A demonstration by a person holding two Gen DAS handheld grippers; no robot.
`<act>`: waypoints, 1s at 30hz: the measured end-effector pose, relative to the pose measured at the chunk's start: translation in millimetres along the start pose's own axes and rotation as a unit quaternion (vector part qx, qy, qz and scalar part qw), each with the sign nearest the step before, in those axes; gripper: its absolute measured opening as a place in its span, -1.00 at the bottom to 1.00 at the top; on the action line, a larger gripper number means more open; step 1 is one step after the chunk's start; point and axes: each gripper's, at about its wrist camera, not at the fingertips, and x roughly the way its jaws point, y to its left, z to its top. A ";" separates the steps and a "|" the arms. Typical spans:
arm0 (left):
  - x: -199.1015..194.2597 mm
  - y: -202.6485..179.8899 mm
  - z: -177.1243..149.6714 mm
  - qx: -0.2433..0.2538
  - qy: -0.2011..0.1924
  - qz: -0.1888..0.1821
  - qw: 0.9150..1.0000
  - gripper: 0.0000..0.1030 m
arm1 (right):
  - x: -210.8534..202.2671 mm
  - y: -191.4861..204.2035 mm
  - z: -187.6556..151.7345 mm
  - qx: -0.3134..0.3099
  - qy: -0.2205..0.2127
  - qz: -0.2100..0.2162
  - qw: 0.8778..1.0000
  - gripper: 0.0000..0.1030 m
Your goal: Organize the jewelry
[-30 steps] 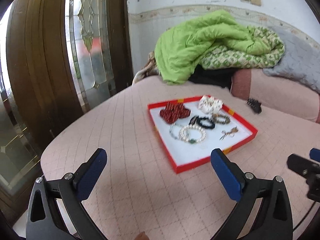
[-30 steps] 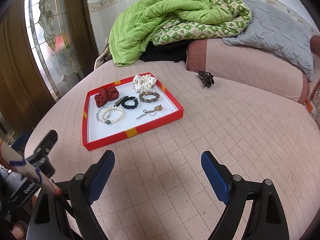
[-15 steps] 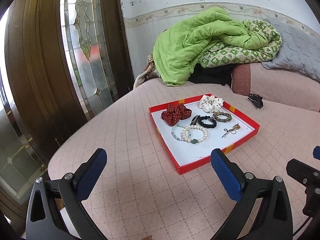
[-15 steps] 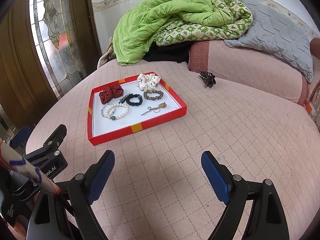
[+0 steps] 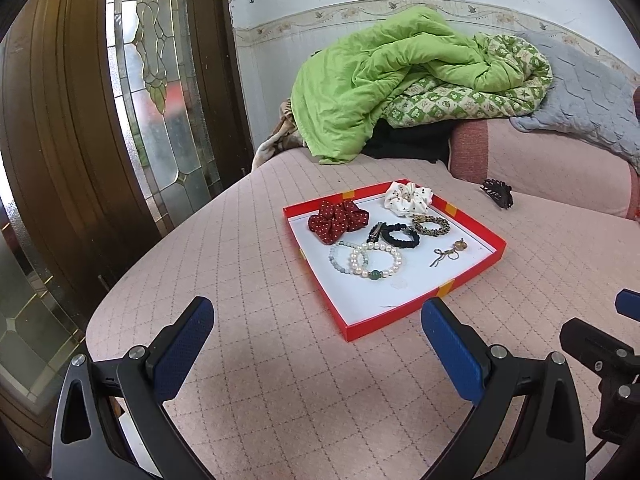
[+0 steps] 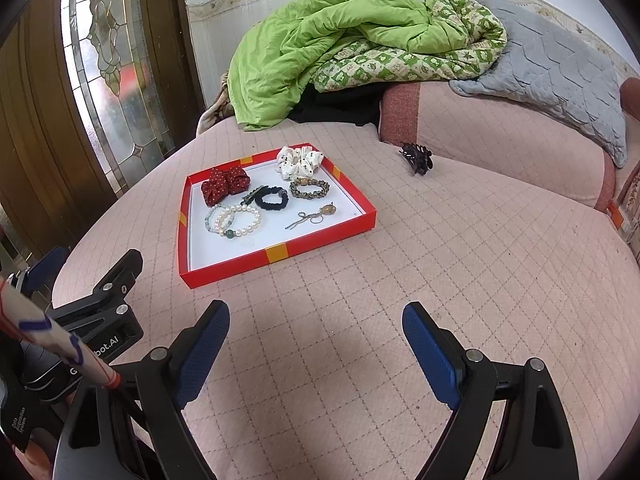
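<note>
A red-rimmed white tray lies on the pink quilted bed. In it are a red dotted scrunchie, a white scrunchie, a black hair tie, a gold-brown bracelet, a pearl bracelet and a small pendant chain. A black hair claw lies outside the tray, right of it. My left gripper and right gripper are open, empty, and short of the tray.
Green and patterned quilts and a grey pillow are piled at the back. A wooden door with leaded glass stands left. The bed edge curves away at the left.
Both grippers have drawn back and lifted a little; the tray now looks farther and more centred. Nothing in the tray has moved. Both stay open.
</note>
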 end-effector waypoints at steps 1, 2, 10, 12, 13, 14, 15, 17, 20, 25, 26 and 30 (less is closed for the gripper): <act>-0.1 0.6 0.1 -0.001 0.000 0.000 1.000 1.00 | -0.4 0.3 0.0 -0.001 -0.001 0.000 1.000 0.77; 0.0 1.0 0.4 -0.001 0.000 0.001 1.000 1.00 | -0.5 0.6 0.0 -0.001 -0.001 -0.001 1.000 0.78; 0.8 7.1 2.0 -0.009 0.001 0.002 1.000 1.00 | -1.8 2.0 -0.9 -0.001 -0.002 -0.003 1.000 0.78; 0.2 8.6 1.7 -0.012 0.001 0.003 1.000 1.00 | -1.6 2.7 -1.1 -0.002 -0.001 -0.003 1.000 0.78; 0.6 9.3 1.8 -0.014 0.002 0.003 1.000 1.00 | -1.5 2.8 -1.3 -0.003 -0.001 -0.004 1.000 0.78; 0.9 9.7 1.7 -0.014 0.003 0.003 1.000 1.00 | -1.4 2.9 -1.4 -0.003 0.000 -0.003 1.000 0.78; 1.5 10.1 1.7 -0.015 0.005 0.003 1.000 1.00 | -1.5 2.9 -1.5 -0.003 0.000 -0.003 1.000 0.78; 2.0 11.1 1.8 -0.016 0.006 0.004 1.000 1.00 | -1.5 3.2 -1.5 -0.003 0.000 -0.004 1.000 0.78; 3.0 13.3 2.2 -0.020 0.007 0.004 1.000 1.00 | -1.2 3.5 -1.4 -0.003 0.001 -0.003 1.000 0.78; 3.7 14.3 2.3 -0.021 0.008 0.005 1.000 1.00 | 0.3 3.0 -1.3 -0.004 0.005 -0.003 1.000 0.78; 3.8 14.5 2.4 -0.021 0.008 0.005 1.000 1.00 | 0.3 2.9 -1.3 -0.004 0.005 -0.003 1.000 0.78; 4.1 15.0 2.5 -0.022 0.008 0.004 1.000 1.00 | 0.1 2.5 -1.5 -0.004 0.004 -0.004 1.000 0.78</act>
